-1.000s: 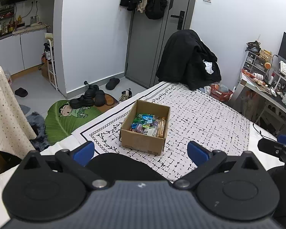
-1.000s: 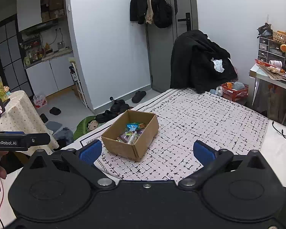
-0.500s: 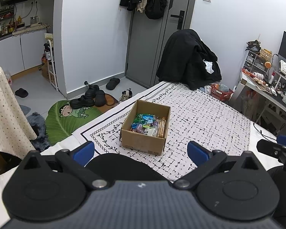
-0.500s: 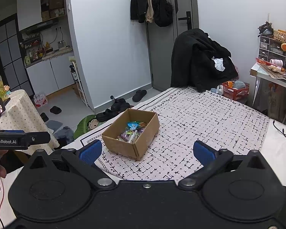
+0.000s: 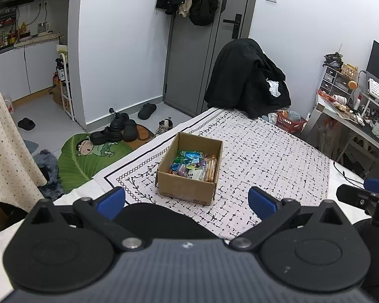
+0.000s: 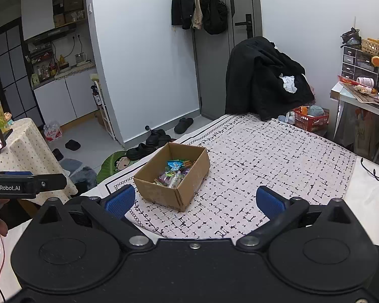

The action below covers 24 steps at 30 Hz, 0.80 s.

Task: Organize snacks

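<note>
Claws, left (image 5: 187,199) and right (image 6: 195,199), both spread wide and empty, barely shifted from a second ago, snacks (image 5: 194,165) lying together inside cardboard box (image 5: 187,189) on patterned tabletop (image 5: 265,156), organizing seemingly settled or pending.

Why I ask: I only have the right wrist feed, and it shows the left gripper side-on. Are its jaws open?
Observer: Yes. The left wrist view shows the left gripper with its blue pads wide apart and nothing between them.
Operator: Is the box lined up for it?
Observer: Roughly. In that view the cardboard box of snacks sits straight ahead of it on the patterned cloth, untouched.
</note>
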Motion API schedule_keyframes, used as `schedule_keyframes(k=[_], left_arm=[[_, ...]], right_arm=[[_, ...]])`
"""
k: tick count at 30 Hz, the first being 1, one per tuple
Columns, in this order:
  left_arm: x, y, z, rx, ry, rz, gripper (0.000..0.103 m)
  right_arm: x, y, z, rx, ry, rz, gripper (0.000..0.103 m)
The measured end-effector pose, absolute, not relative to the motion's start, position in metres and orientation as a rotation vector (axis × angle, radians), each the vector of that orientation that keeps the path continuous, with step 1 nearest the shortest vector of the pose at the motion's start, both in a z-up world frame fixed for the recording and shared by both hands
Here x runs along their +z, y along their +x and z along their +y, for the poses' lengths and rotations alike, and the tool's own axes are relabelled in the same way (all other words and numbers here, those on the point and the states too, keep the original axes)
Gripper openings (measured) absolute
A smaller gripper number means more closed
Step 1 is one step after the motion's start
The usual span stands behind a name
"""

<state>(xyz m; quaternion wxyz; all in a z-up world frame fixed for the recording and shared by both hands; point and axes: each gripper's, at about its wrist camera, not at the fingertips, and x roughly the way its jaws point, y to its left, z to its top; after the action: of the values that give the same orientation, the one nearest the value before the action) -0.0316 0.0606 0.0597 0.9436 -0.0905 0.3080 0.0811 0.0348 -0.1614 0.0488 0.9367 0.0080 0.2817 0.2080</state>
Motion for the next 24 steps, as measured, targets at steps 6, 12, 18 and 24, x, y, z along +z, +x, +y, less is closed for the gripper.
schedule_keyframes(k=[6, 12, 18, 24], left_arm=[[0.0599, -0.0321, 0.0595, 0.159, -0.181, 0.628, 0.103], [0.0604, -0.0316, 0.0560, 0.155, -0.178, 0.627, 0.103], [0.0606, -0.0314, 0.0558, 0.155, -0.177, 0.626, 0.103], [0.0605, -0.0313, 0.0558, 0.154, -0.177, 0.627, 0.103]], right_arm=[[0.0492, 0.0347, -0.1612, 0.425, 0.016, 0.575, 0.103], [0.0488, 0.0337, -0.1620, 0.422, 0.019, 0.574, 0.103], [0.0486, 0.0340, -0.1623, 0.422, 0.019, 0.575, 0.103], [0.0481, 0.0339, -0.1626, 0.421, 0.020, 0.574, 0.103]])
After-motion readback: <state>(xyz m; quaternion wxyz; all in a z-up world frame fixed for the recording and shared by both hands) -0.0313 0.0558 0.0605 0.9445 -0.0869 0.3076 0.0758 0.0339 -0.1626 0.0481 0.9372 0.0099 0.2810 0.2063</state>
